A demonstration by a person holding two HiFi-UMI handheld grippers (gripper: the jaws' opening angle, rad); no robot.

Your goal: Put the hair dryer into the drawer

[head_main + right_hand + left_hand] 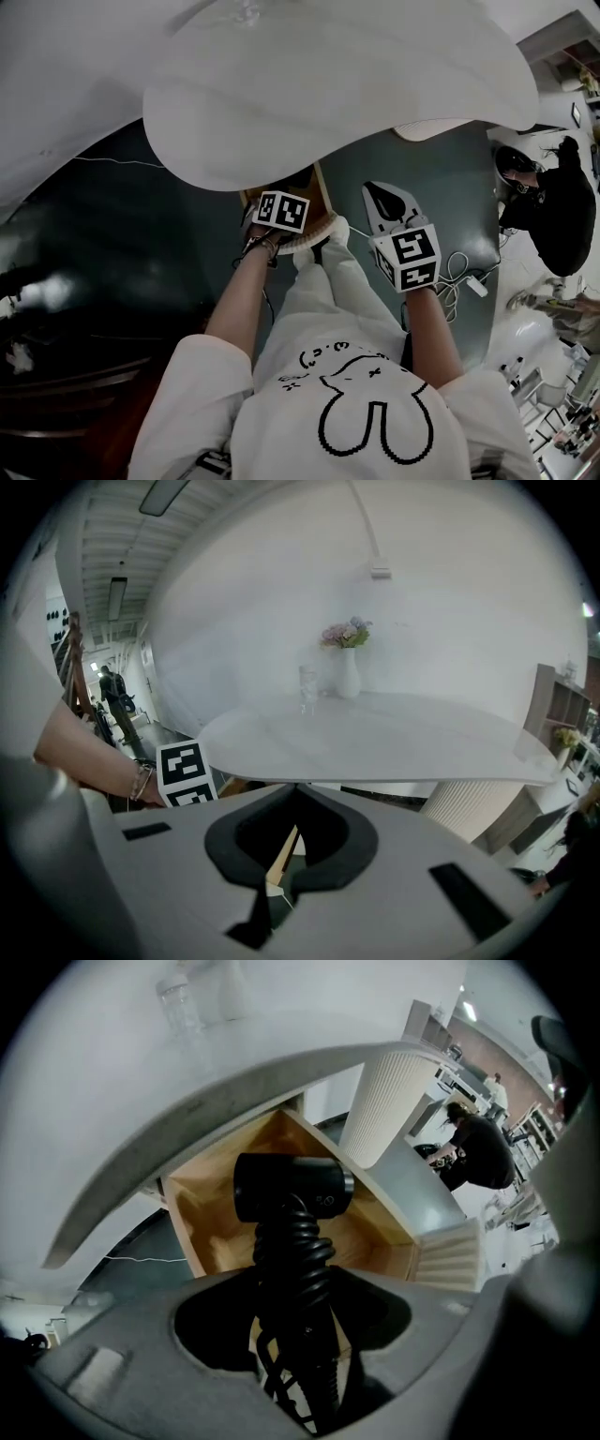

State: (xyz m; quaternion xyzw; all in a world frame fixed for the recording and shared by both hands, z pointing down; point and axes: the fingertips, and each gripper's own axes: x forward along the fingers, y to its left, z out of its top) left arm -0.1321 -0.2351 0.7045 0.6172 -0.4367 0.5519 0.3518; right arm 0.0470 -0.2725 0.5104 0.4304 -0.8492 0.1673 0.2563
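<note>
**Dryer held over the open drawer**

The left gripper (298,1327) is clamped wide on the handle of the dryer (291,1188), which hangs above the open wooden drawer (208,1215). A coiled cord (292,1252) is wound round that handle. The dryer looks like rigid, smooth plastic and top-heavy at the barrel, so the cord-wrapped handle probably gives the surest hold. The right gripper (297,794) is closed and empty. The surface (234,1082) overhangs the drawer and its pedestal (394,1101) stands just beside, leaving a tight way in.

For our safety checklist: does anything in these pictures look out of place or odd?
One thing: a white cable lies in loose loops on the floor, at the head view's right, a trip risk. The hair dryer looks intact, cord wound round its handle.
</note>
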